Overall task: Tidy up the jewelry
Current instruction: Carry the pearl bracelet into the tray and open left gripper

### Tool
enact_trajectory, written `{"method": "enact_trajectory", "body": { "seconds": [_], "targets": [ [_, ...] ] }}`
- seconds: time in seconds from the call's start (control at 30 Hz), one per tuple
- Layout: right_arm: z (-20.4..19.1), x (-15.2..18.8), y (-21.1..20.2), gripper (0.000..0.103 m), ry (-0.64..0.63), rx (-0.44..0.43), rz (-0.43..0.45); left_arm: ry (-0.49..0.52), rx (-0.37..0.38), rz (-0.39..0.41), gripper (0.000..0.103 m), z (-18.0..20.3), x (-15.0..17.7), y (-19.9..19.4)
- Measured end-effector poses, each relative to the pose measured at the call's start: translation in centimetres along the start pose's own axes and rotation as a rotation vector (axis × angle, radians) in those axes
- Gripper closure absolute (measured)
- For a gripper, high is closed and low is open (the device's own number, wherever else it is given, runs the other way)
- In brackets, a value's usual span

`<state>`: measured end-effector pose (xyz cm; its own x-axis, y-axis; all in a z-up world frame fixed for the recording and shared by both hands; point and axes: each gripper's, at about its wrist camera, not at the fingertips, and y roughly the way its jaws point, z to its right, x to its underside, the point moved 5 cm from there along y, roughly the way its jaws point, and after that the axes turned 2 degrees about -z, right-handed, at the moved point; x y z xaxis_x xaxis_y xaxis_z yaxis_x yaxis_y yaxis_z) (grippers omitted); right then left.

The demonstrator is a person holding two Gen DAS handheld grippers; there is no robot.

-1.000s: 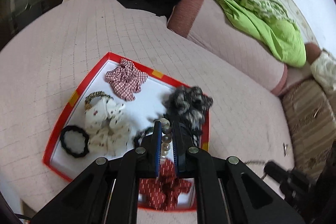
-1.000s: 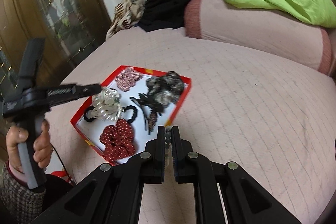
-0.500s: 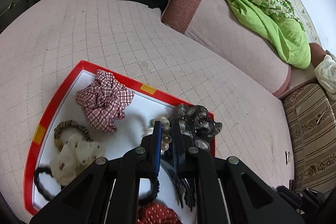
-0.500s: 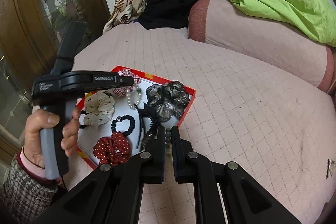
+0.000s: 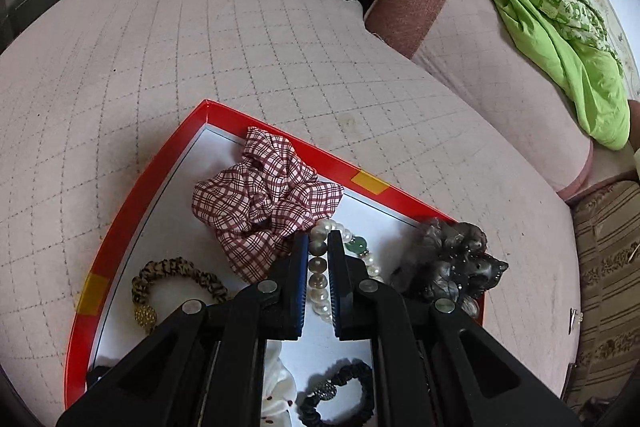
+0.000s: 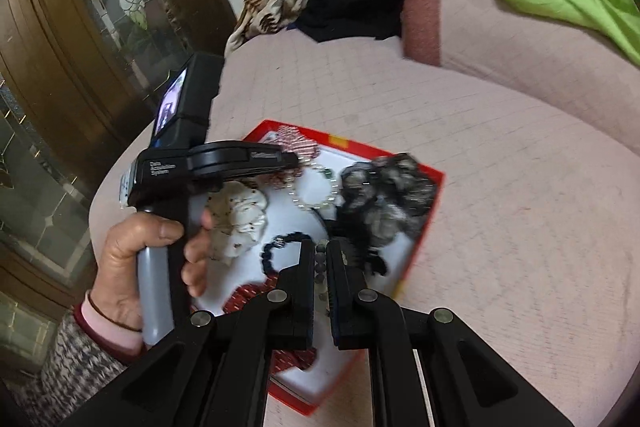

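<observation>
The left tongs are clamped on a pearl bracelet — its beads run between the two jaws, low in the frame's centre, over the red tray beside the plaid scrunchie. The right tongs pinch a string of dark beads at lower centre, above the tray's near edge — the tray sits on the pink quilted bed.

Red tray, red-checked scrunchie, perhaps leopard-print hair tie
</observation>
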<state>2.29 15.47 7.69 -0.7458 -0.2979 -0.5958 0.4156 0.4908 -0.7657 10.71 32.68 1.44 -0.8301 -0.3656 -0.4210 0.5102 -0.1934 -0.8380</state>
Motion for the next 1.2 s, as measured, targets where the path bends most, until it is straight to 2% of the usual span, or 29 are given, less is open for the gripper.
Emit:
{"method": "enact_trajectory", "body": {
  "seconds": [0.27, 0.47, 0.6, 0.63, 0.67, 0.73, 0.8, 0.83, 0.93, 1.07, 1.2],
  "targets": [
    [-3.2, -1.8, 4.0, 0.096, 0.024, -0.106, -0.033, 0.033, -0.034, 0.015, 0.094, -0.3, -0.1, -1.0],
    [-4.6, -3.0, 7.8, 0.096, 0.071, -0.183, -0.067, 0.016, 0.008, 0.069, 0.094, -1.0, -0.9, -3.4],
    [-3.9, -2.5, 10.3, 0.095, 0.060, -0.146, -0.117, 0.018, -0.007, 0.085, 0.093, -1.5, -1.1, -4.0],
    [-3.6, -2.4, 10.6, 0.095, 0.063, -0.131, -0.121, 0.022, -0.019, 0.089, 0.091, -1.5, -1.1, -4.0],
    [-3.2, -2.2, 10.7, 0.094, 0.069, -0.115, -0.123, 0.023, -0.030, 0.093, 0.085, -1.5, -1.0, -4.1],
    [-2.7, -2.2, 10.4, 0.084, 0.073, -0.096, -0.124, 0.019, -0.043, 0.107, 0.071, -1.5, -1.1, -4.2],
    [-2.0, -2.3, 9.6, 0.063, 0.063, -0.061, -0.105, 0.021, -0.049, 0.123, 0.069, -1.4, -1.1, -4.4],
    [-1.8, -2.3, 9.1, 0.061, 0.059, -0.050, -0.095, 0.025, -0.053, 0.130, 0.068, -1.2, -1.1, -4.6],
    [-0.8, -2.0, 6.8, 0.061, 0.060, -0.031, -0.066, 0.040, -0.077, 0.160, 0.063, -0.9, -1.0, -5.1],
    [0.7, -0.7, 3.5, 0.057, 0.049, 0.028, -0.032, 0.060, -0.137, 0.206, 0.052, -0.5, -0.9, -5.7],
    [3.1, 1.7, 1.0, 0.056, 0.061, 0.120, -0.015, 0.061, -0.183, 0.221, 0.051, -0.6, -0.5, -6.2]
  ]
}}
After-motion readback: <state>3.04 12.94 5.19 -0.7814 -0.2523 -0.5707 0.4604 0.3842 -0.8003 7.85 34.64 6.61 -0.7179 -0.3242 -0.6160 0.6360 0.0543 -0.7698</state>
